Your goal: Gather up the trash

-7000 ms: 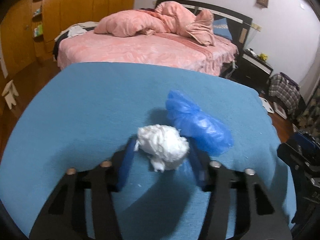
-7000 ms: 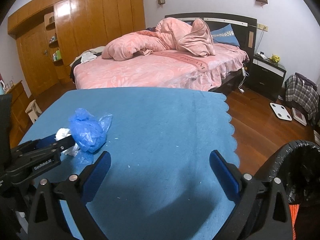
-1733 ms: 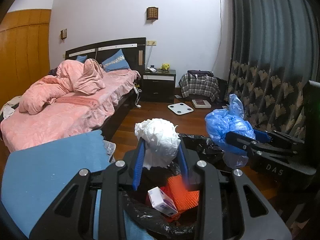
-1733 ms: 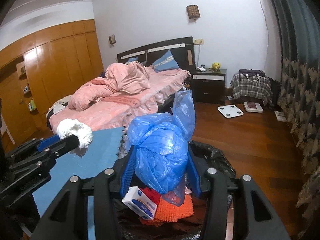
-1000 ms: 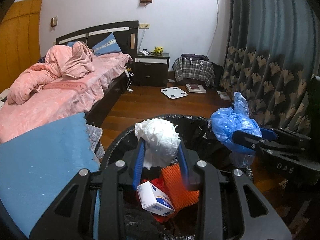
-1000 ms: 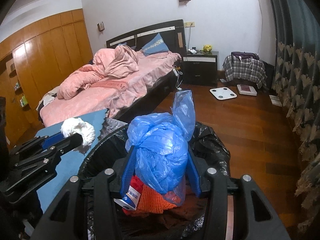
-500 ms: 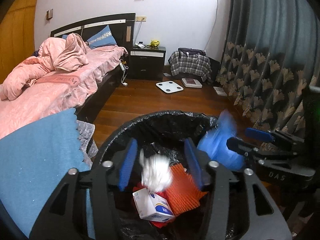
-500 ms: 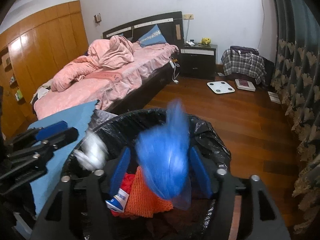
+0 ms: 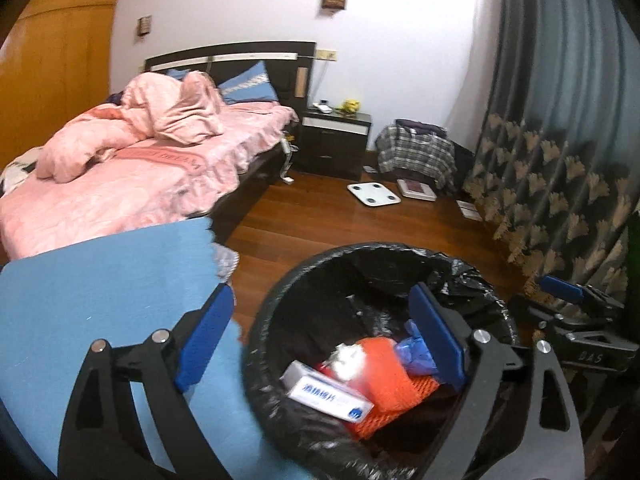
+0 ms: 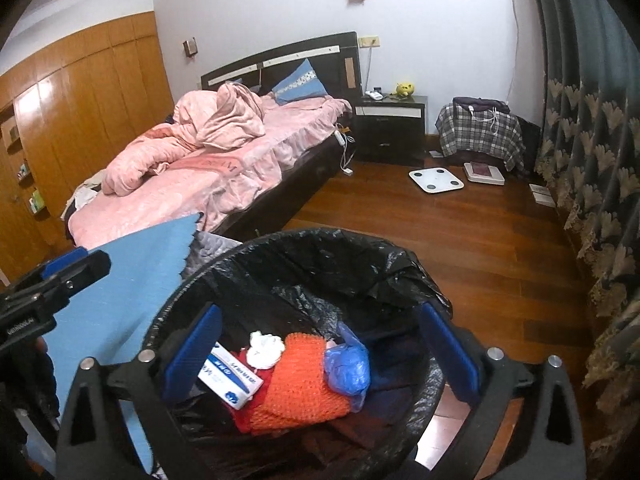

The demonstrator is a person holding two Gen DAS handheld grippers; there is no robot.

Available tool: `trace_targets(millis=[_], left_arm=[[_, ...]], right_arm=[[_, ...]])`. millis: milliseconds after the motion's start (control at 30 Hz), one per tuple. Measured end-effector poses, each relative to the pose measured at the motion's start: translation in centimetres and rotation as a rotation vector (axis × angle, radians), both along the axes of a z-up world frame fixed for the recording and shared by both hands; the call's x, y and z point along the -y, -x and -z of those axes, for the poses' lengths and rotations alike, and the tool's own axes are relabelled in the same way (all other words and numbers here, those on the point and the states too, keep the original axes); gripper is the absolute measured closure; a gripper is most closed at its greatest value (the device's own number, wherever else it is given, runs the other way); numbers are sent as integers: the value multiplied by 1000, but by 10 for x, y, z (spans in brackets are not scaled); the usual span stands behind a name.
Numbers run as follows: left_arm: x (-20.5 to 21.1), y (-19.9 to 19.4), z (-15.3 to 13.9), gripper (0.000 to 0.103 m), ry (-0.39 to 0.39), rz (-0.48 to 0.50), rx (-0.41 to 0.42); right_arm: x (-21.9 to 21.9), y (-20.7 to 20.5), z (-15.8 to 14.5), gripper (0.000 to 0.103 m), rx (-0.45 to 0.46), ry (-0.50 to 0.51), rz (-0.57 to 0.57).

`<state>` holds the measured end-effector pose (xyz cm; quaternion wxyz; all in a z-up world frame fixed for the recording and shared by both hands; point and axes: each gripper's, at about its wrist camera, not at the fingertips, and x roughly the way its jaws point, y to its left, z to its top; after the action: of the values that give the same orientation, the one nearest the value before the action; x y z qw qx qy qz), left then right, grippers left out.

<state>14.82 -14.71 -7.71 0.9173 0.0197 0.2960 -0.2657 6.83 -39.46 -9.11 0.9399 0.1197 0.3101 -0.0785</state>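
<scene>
**Both wads lay in the lined bin**

The left gripper (image 9: 324,336) and right gripper (image 10: 320,356) hung over the bin (image 10: 280,240), jaws opening, nothing between them. Inside its crinkled black liner, the crumpled white tissue (image 10: 264,350) and glossy blue plastic bag (image 10: 347,368) rested on knobbly orange mesh (image 10: 300,384), beside a small rectangular carton (image 10: 230,378).

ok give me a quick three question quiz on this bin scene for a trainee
1. True or false: the white paper wad lies inside the black-lined bin.
2. What does the blue plastic bag rest against? A) the orange mesh B) the bed C) the scale
3. Is anything between the pads of the right tool or the left tool?

Key:
1. True
2. A, the orange mesh
3. No; both tools' jaws are opening, with nothing between them.
</scene>
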Motion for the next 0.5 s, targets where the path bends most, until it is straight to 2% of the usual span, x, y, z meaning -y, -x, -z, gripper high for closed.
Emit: trace_targets(millis=[233, 500], left_arm=[[-32, 22, -9, 13, -25, -63, 5], [-51, 55, -15, 12, -54, -76, 4]], right_arm=[[-20, 15, -14, 6, 14, -3, -34], [-47, 33, -21, 6, -9, -23, -76]])
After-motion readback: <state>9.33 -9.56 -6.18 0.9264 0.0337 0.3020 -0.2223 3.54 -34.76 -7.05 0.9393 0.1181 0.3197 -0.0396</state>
